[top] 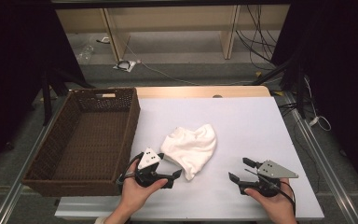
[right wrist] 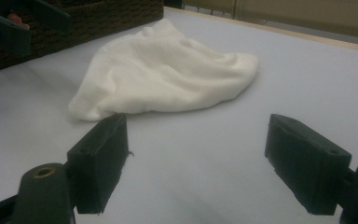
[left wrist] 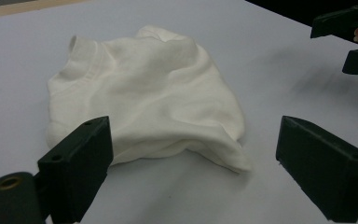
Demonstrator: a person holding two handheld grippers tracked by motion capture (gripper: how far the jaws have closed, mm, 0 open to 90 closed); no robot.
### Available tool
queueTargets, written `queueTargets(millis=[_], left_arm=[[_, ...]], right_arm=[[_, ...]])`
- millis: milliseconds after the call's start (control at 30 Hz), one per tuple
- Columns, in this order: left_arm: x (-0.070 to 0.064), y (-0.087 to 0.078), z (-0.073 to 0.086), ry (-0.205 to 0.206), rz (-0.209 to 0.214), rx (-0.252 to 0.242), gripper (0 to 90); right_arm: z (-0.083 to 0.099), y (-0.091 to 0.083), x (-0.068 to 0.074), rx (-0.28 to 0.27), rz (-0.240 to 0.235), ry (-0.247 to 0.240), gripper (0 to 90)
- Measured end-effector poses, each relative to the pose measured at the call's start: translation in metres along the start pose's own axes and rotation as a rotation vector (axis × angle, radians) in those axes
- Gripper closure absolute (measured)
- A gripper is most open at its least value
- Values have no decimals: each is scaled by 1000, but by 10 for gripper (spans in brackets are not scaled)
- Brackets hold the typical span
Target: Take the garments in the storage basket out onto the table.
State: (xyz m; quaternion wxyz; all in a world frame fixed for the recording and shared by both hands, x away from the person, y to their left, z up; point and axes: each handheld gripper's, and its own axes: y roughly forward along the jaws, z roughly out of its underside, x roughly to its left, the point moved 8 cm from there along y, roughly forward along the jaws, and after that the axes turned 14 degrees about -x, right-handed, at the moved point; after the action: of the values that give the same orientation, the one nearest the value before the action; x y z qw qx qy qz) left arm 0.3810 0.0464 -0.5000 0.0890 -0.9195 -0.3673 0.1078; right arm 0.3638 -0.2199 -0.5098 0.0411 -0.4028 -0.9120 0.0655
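A crumpled white garment [top: 191, 147] lies in the middle of the white table [top: 247, 121]. My left gripper [top: 171, 171] is held at the garment's near left edge, open, its jaws pointing right at the cloth. In the left gripper view the garment [left wrist: 154, 93] sits just past the open left gripper [left wrist: 196, 168], ribbed collar at the upper left. My right gripper [top: 241, 170] is open a short way to the right of the garment, apart from it. The right gripper view has the garment [right wrist: 168, 70] ahead of the open right gripper [right wrist: 209, 163], with bare table between.
A deep brown wicker basket [top: 130, 135] stands empty at the table's left, close to my left hand; its wall [right wrist: 98, 18] appears behind the cloth. Bare table lies right of and beyond the garment. Cables run over the floor behind the table.
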Motion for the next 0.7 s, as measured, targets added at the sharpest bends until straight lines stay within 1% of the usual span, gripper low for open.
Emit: queueTargets(millis=[67, 100, 133, 300, 467, 500, 700], left_arm=[[0, 0, 0, -5, 1, -3, 105], [0, -1, 0, -4, 0, -4, 106], [0, -1, -1, -4, 0, -7, 106], [-1, 0, -2, -15, 1, -13, 106], [-2, 0, -2, -8, -3, -12, 105], [-2, 0, -2, -7, -4, -12, 106], [-1, 0, -1, -9, -6, -9, 104]], right_arm=[[0, 0, 0, 0, 0, -3, 224], [0, -1, -1, 9, 2, -6, 224], [0, 0, -1, 1, -1, -4, 224], [0, -1, 0, 0, -1, -7, 224], [-1, -3, 0, -2, -4, -6, 224], [-2, -2, 1, -12, -10, -6, 224], [-2, -2, 2, -5, -11, -8, 224]])
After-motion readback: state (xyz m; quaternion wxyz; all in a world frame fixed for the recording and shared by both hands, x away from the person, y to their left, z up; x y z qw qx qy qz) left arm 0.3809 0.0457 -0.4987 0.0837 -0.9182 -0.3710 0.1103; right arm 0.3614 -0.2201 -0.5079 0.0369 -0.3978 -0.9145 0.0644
